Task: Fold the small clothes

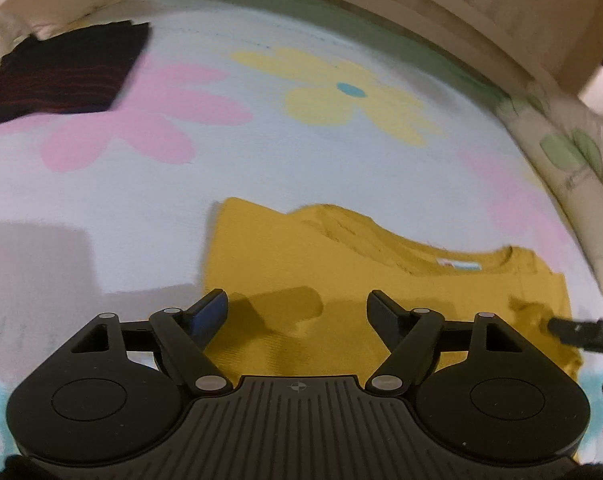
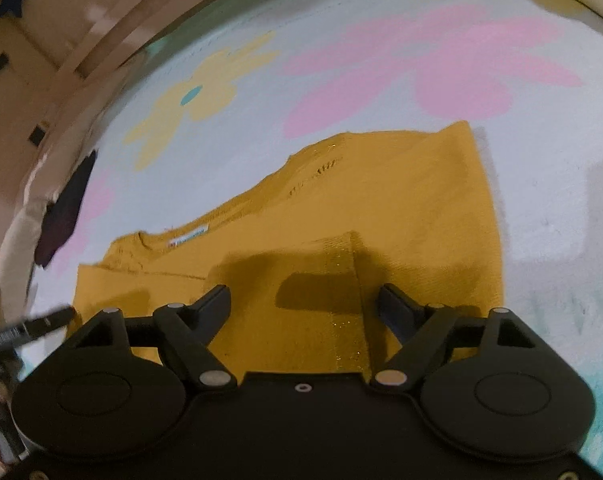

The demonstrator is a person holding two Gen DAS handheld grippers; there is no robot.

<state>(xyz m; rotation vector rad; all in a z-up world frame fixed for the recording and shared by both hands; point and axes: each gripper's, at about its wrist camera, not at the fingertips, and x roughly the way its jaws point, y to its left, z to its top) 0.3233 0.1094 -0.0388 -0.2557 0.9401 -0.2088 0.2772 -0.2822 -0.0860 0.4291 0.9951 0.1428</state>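
A mustard-yellow small shirt [image 1: 341,248] lies flat on the flowered sheet, its collar label [image 1: 459,266] facing up. My left gripper [image 1: 297,304] hovers over the shirt's left part, jaws apart with nothing pinched. In the right wrist view the same shirt [image 2: 381,184] has one side folded in, and a glittery hem strip [image 2: 347,312] runs between the jaws. My right gripper [image 2: 303,296] stands open just above that fold. Each view catches the other gripper's black tip at the shirt's collar-side edge.
The pale sheet [image 1: 301,152] carries pink and yellow flower prints. A dark folded garment [image 1: 65,76] rests at the far left corner. A leaf-patterned pillow [image 1: 573,184] lines the right side, and a wooden bed frame [image 1: 461,8] runs along the back.
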